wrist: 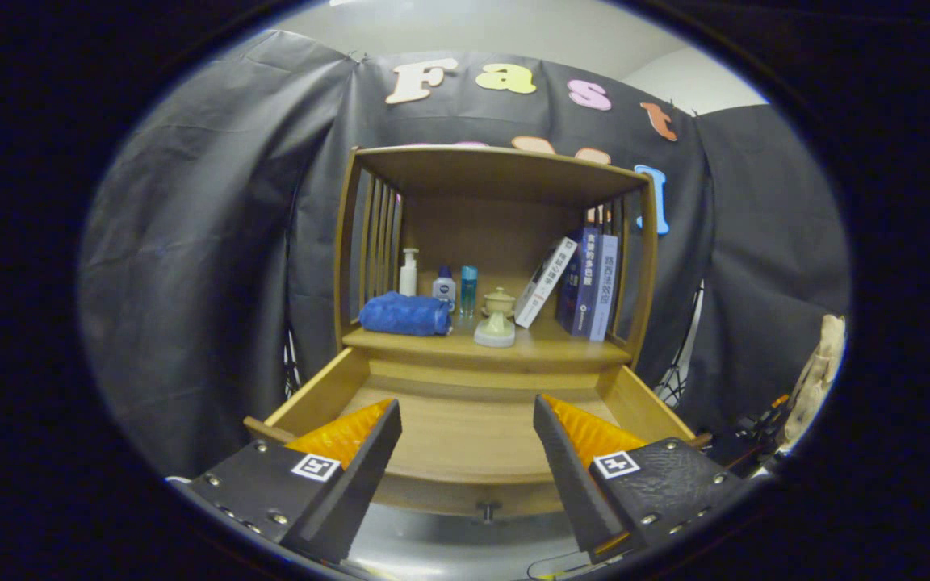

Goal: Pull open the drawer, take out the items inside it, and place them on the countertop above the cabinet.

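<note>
The wooden drawer (336, 391) stands pulled out below the cabinet's countertop (546, 349), its small knob (488, 510) at the front. Its bare wooden floor shows between my fingers. My gripper (465, 411) hovers open over the drawer's front, nothing between the fingertips. On the countertop lie a rolled blue towel (405, 314), a white pump bottle (408, 272), a small white bottle with a blue cap (444, 286), a slim blue bottle (469, 290) and a cream lidded pot (497, 319).
Several books (586, 281) lean at the right of the countertop under the cabinet's wooden top shelf (497, 165). Slatted wooden sides close the shelf space left and right. A pale object (816, 375) and some cables sit to the far right.
</note>
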